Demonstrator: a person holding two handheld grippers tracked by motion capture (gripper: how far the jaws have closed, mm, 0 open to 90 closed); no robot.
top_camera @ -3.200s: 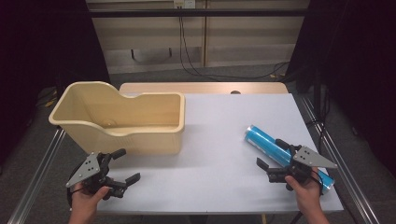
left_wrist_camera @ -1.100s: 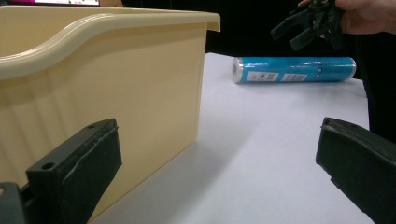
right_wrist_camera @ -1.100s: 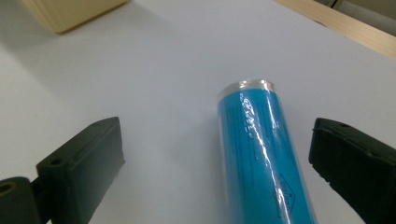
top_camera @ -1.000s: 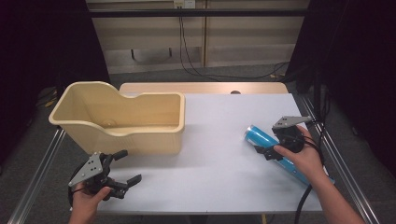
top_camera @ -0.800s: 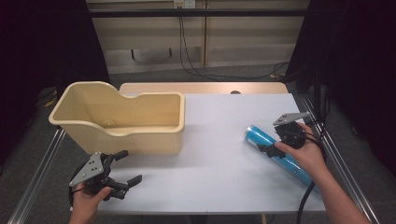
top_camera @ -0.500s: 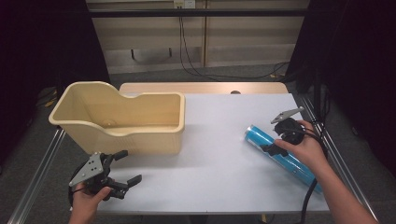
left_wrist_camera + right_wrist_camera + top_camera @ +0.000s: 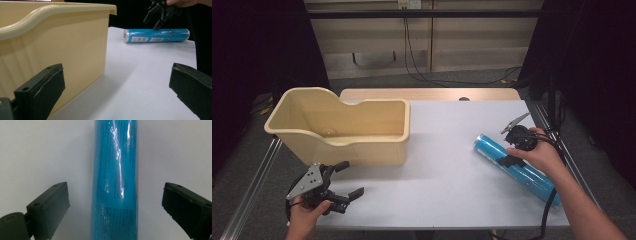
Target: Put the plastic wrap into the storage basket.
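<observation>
— Your work surface: what do you have? 
— You have a white table (image 7: 452,165) with a wooden strip along its far edge (image 7: 427,94) and a metal rail on the left side (image 7: 252,192).

— And beyond it? 
— Your back wall is pale panelling (image 7: 472,47), with black cables (image 7: 412,55) hanging to a grey floor (image 7: 422,82). Dark curtains (image 7: 257,45) flank you on both sides.

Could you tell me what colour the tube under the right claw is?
Bright blue tube; clearest in the right gripper view.
</observation>
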